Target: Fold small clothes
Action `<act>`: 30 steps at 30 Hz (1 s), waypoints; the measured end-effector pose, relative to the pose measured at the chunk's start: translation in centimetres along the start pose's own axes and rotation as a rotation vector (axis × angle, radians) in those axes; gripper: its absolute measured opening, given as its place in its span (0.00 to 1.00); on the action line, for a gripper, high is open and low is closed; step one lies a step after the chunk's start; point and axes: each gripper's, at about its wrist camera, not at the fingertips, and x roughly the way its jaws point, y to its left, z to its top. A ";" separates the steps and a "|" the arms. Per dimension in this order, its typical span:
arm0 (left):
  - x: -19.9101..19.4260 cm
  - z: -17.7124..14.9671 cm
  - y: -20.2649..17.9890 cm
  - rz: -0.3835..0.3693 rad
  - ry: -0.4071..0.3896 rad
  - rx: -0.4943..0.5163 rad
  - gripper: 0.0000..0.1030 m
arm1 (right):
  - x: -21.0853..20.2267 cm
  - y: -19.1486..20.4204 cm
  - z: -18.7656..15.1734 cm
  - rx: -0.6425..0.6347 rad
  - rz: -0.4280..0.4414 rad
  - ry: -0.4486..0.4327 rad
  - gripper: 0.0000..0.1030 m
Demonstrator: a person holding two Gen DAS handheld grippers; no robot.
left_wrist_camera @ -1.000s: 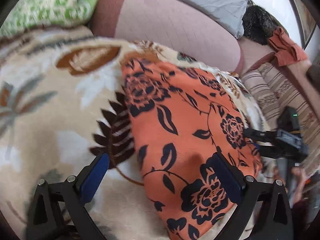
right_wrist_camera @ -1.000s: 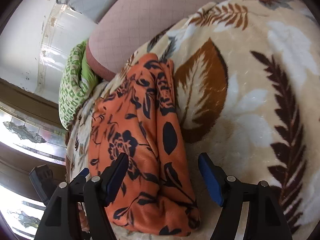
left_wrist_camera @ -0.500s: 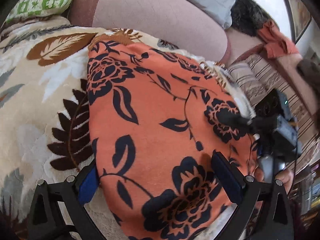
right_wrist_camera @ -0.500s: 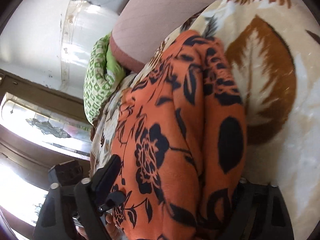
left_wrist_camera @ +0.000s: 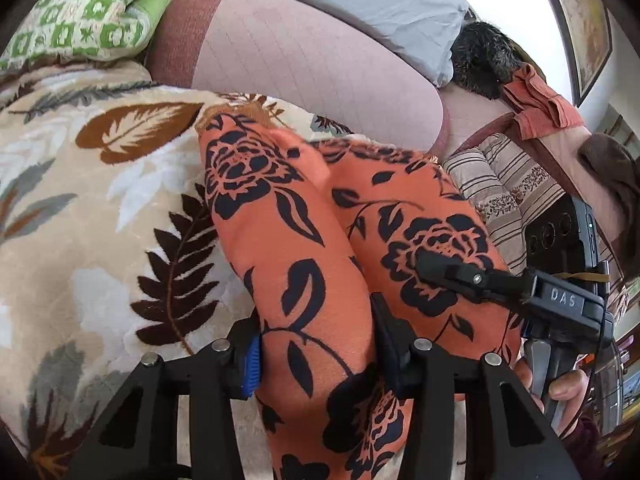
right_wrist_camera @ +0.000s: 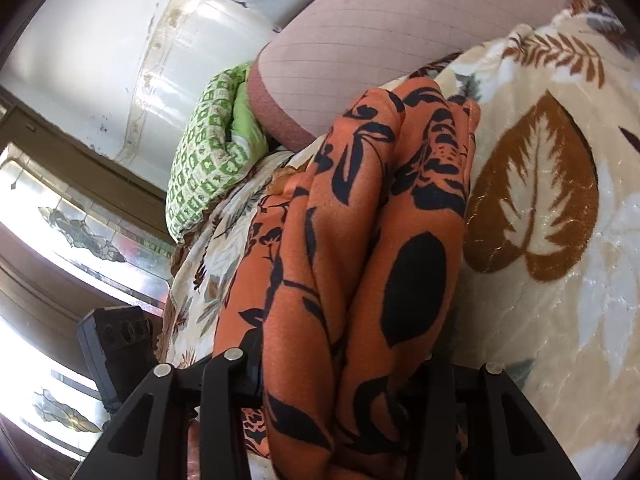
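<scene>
An orange garment with black flowers [left_wrist_camera: 304,240] lies bunched on a leaf-print blanket [left_wrist_camera: 100,208]. My left gripper [left_wrist_camera: 316,354] has its jaws closing on a thick fold at the garment's near end, and the blue pad [left_wrist_camera: 251,360] presses into the cloth. My right gripper [right_wrist_camera: 344,368] is also closing, squeezing a fold of the same garment [right_wrist_camera: 360,240] between its jaws. In the left wrist view the right gripper's finger [left_wrist_camera: 452,272] rests on the cloth at the right, with a hand [left_wrist_camera: 560,388] behind it.
A pink bolster [left_wrist_camera: 312,68] lies behind the garment, with a green patterned pillow [left_wrist_camera: 84,12] and a grey pillow [left_wrist_camera: 368,4] beyond. A striped cushion [left_wrist_camera: 504,184] and a rust cloth [left_wrist_camera: 540,100] are at the right. A window [right_wrist_camera: 80,232] is left of the bed.
Both grippers went from wide open around the flat garment to closed on it. The cloth is now gathered into raised folds between the jaws.
</scene>
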 end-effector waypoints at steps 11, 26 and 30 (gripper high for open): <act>-5.4 -0.6 -1.9 0.008 -0.071 0.046 0.46 | -2.9 3.2 -2.0 -0.037 0.025 -0.033 0.42; -13.0 -5.4 -3.2 0.095 -0.135 0.083 0.46 | -4.7 8.1 -7.2 -0.074 0.091 -0.046 0.42; -14.2 -6.9 -3.8 0.114 -0.141 0.087 0.46 | -5.1 8.8 -9.3 -0.068 0.105 -0.045 0.42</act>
